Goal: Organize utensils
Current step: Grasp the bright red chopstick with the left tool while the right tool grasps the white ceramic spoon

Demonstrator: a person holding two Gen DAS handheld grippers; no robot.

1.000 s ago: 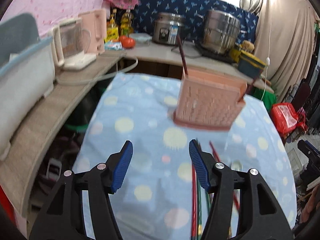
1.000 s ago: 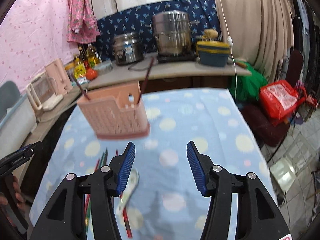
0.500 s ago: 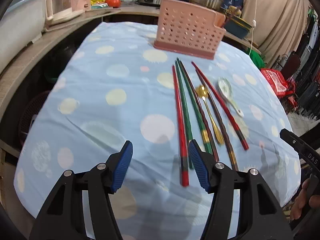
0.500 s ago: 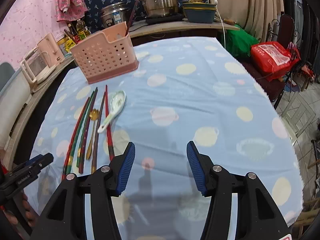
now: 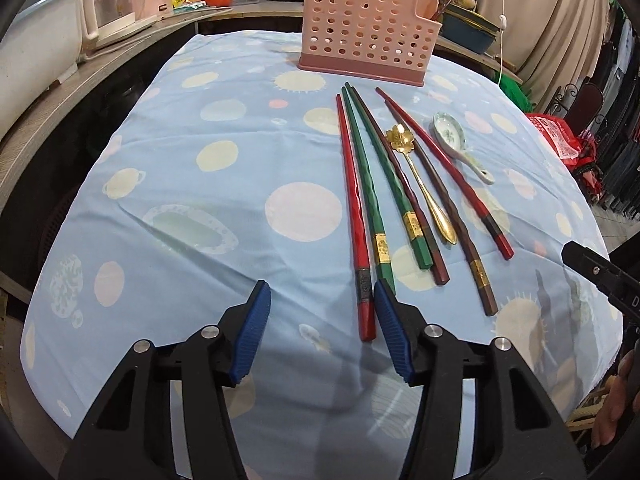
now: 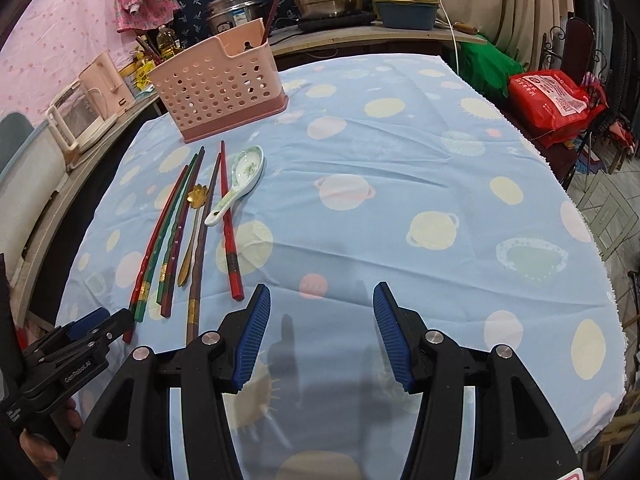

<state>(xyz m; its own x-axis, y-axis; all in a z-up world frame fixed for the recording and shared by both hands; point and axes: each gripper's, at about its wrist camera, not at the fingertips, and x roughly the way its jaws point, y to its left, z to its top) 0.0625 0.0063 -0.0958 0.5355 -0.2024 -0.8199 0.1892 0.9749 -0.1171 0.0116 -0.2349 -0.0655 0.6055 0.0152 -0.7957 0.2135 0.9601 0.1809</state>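
The left claw is wide apart and holds nothing. It hangs low over the surface, which has a blue cloth with pale spots. Right in front of its right finger lie the near ends of a red chopstick and a green chopstick. The red one's end sits just inside the gap, close to that finger, but I cannot tell if it touches. More sticks lie side by side, a bit further to the right of this claw: another green chopstick, a dark brown one, a long brown one and a red-and-black one. A gold spoon lies between the brown sticks. A white spoon with green marks lies past them, furthest right. All point away from the claw toward the pink basket, which stands upright at the far side, straight ahead. Some sticks already poke up out of the basket. The right claw is wide apart too, and holds nothing. It hangs over a bare part of the cloth. From this claw, the chopsticks and spoons lie ahead and to the left, and the basket is further off on the left. The other claw shows at its lower left, near the stick ends.
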